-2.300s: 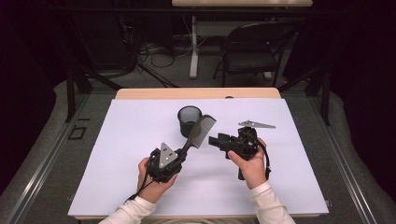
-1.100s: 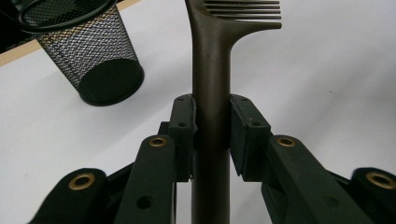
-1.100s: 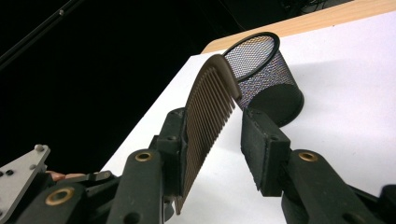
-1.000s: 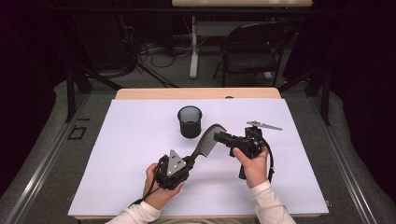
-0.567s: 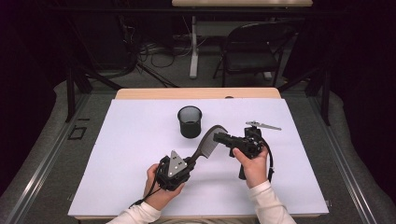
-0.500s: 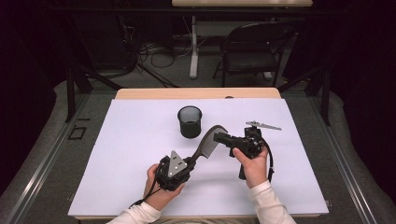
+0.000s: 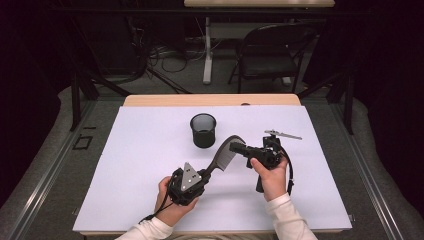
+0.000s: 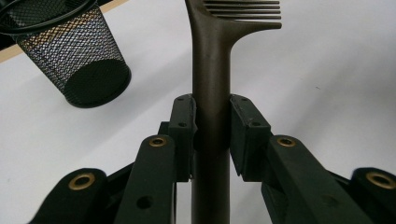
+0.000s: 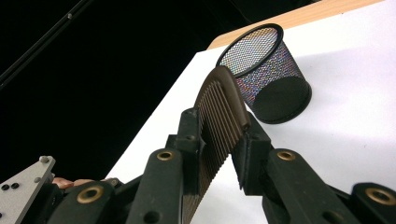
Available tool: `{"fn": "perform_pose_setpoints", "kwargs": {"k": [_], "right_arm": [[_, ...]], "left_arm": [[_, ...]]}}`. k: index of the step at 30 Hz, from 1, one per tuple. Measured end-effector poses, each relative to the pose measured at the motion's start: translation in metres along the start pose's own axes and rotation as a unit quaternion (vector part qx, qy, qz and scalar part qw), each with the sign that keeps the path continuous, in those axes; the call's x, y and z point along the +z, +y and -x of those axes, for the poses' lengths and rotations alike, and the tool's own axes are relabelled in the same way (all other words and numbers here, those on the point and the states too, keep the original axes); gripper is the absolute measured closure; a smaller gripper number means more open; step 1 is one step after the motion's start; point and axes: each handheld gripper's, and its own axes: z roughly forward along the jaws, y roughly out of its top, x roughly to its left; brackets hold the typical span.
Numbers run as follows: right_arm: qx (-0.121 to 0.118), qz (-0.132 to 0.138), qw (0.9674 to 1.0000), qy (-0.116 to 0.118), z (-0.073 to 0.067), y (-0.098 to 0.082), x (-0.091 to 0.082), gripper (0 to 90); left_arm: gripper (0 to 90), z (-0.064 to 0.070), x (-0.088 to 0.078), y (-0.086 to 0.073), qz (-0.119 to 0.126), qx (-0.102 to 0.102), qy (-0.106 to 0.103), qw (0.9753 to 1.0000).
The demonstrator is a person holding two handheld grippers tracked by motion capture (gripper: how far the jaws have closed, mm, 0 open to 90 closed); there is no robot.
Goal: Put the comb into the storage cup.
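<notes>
Both jaws pairs grip comb (image 7: 226,156): left view handle, right view teeth.

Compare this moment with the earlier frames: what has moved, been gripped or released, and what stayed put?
The left gripper sank toward the person, tilting the comb it clamps by the handle. The right gripper came in from the right, and its jaws have just been closing on the comb's toothed end. In the right gripper view its pads sit against the teeth and spine. The mesh cup and the white table cover stayed as they were.
</notes>
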Motion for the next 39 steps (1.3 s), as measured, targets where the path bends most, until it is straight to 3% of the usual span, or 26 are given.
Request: {"fn": "perform_pose_setpoints", "kwargs": {"k": [15,39], "right_arm": [[0.014,0.002,0.9998,0.010,0.0031,0.0013,-0.0021,78.9],[0.050,0.000,0.9973,0.054,0.0086,0.0011,-0.0022,87.2]], "left_arm": [[72.4,0.0007,0.0006,-0.0006,-0.001,-0.001,-0.003,1.0000],[72.5,-0.0011,0.0020,-0.0024,0.001,-0.004,-0.009,0.9999]]}}
